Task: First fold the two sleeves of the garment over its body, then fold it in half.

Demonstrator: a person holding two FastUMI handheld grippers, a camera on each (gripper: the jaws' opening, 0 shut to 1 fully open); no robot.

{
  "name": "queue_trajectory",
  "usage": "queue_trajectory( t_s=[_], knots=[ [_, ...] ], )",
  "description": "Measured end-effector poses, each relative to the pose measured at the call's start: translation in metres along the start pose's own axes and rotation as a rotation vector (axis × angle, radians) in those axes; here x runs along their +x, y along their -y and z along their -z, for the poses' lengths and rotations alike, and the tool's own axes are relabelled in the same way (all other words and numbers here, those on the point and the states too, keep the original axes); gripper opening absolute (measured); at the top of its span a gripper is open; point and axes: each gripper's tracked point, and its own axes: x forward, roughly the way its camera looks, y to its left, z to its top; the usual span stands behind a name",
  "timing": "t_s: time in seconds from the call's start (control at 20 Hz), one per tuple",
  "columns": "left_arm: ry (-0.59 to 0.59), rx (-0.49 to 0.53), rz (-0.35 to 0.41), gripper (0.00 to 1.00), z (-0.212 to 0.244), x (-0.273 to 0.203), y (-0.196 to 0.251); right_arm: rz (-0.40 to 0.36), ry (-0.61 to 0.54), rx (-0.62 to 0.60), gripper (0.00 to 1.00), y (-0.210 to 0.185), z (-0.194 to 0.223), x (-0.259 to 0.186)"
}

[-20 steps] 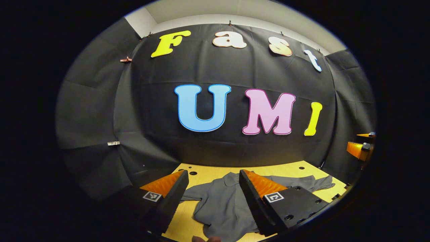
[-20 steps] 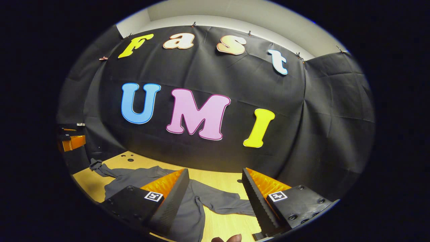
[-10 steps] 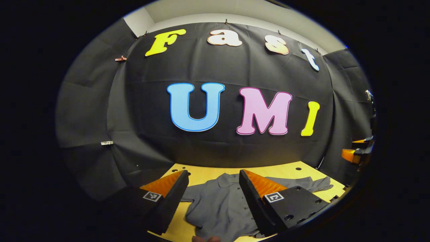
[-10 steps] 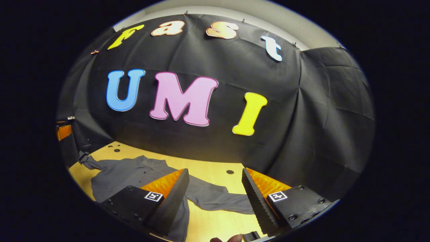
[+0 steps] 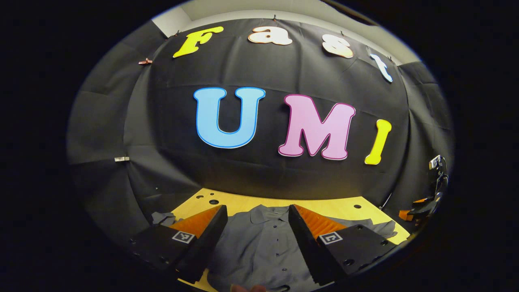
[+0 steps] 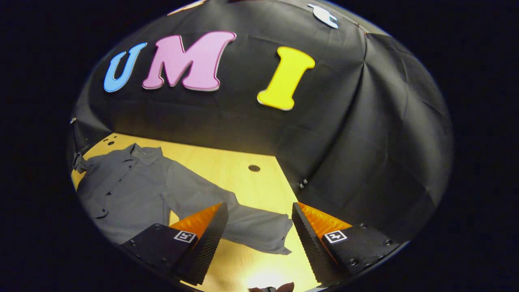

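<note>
Right gripper (image 6: 259, 227) is wide open, gripping nothing, hovering right above the cuff end of the sleeve (image 6: 259, 233), so a sloppy pinch could grab just one layer and drag it. Left gripper (image 5: 257, 227) gapes empty over the shirt (image 5: 259, 247), which lies flat, buttoned front up, on the wooden table (image 6: 243, 178); its far sleeve (image 5: 162, 219) looks bunched and might fold crooked.

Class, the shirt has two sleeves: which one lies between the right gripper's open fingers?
The long sleeve stretched across the table, cuff toward the right gripper. The other sleeve is bunched at the far edge.
</note>
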Motion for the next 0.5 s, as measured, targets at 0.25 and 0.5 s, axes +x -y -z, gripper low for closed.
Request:
queue_trajectory(
  t_s=[0.25,0.5],
  knots=[
    [-0.032,0.031,-0.042,0.95,0.009,0.009,0.019,0.018,-0.130,0.027,0.98,0.032,0.063,0.061],
    [-0.058,0.049,-0.056,0.95,0.016,0.016,0.025,0.036,-0.254,0.072,0.98,0.048,0.114,0.103]
  ],
)
